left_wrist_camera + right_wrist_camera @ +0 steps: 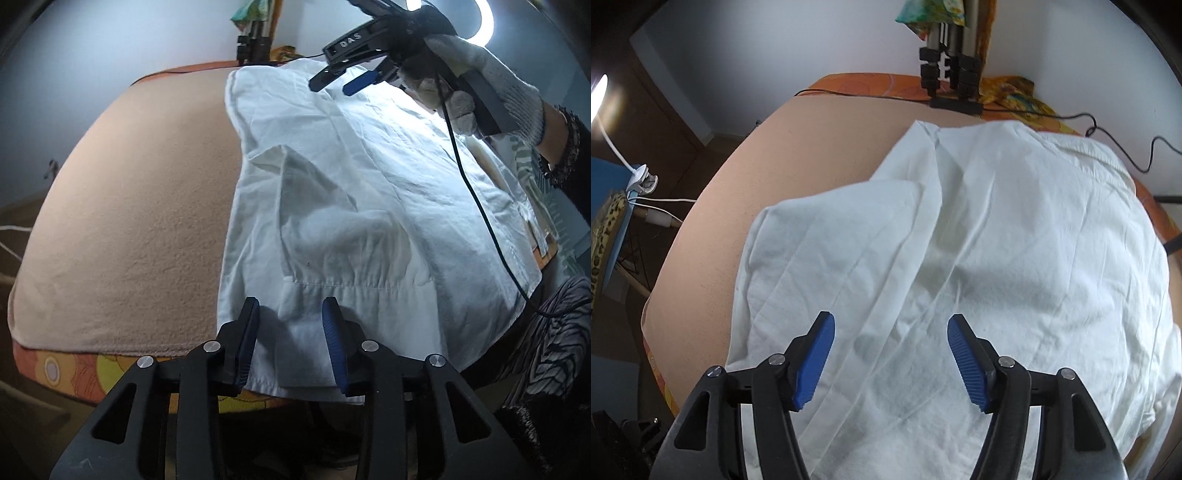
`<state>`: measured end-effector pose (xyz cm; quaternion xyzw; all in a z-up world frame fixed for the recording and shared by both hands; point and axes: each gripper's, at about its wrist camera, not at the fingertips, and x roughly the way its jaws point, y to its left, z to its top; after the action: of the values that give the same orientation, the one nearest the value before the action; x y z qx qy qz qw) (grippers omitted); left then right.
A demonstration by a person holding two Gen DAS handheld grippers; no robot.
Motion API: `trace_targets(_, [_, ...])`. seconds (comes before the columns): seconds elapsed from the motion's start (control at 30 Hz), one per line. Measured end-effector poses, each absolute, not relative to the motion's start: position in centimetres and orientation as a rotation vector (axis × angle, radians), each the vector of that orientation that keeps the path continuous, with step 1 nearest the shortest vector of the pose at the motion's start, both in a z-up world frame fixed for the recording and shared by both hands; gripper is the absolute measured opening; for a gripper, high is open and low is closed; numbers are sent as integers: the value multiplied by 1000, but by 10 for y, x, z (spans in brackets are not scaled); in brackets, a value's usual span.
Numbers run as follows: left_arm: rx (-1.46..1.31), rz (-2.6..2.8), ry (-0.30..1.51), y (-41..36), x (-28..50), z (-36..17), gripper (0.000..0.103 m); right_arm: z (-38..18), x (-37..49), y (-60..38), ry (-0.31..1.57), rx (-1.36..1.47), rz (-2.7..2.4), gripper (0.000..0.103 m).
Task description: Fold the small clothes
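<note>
- At the near edge of the table, in the left wrist view, the left gripper [291,343] straddles a folded cuff of the white garment [369,206], pads apparently not pressing, likely lining up a grasp.
- In the right wrist view, the right gripper [891,360] hangs spread above the garment, holding nothing; no containers show.

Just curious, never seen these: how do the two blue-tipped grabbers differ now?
The left gripper has its jaws closer together than the right gripper. The left gripper sits at the white shirt's near edge; the right gripper hangs above its far end. Both are open, gripping nothing.
</note>
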<state>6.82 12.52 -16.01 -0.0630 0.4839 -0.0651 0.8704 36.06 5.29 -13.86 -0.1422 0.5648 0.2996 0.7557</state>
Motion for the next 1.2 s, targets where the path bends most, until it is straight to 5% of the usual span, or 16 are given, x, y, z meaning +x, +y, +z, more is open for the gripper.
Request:
trace_targets(0.03, [-127, -147, 1009, 123, 69, -161, 3, -142, 360, 53, 1235, -306, 653, 65])
trace_targets(0.53, [-183, -83, 975, 140, 39, -133, 4, -168, 350, 70, 1202, -489, 575, 63])
trace_targets(0.57, [-201, -67, 997, 145, 42, -135, 10, -166, 350, 70, 1192, -506, 564, 63])
trace_targets(0.67, [-237, 2, 1039, 159, 46, -141, 51, -147, 341, 69, 1122, -534, 565, 63])
trace_targets(0.7, [-255, 4, 1033, 161, 46, -142, 51, -140, 339, 68, 1116, -517, 581, 63])
trace_targets(1.07, [-259, -36, 1051, 155, 58, -162, 48, -116, 346, 128, 1230, -262, 734, 79])
trace_targets(1.2, [-265, -54, 1037, 151, 59, -161, 18, -137, 358, 161, 1287, -281, 659, 80])
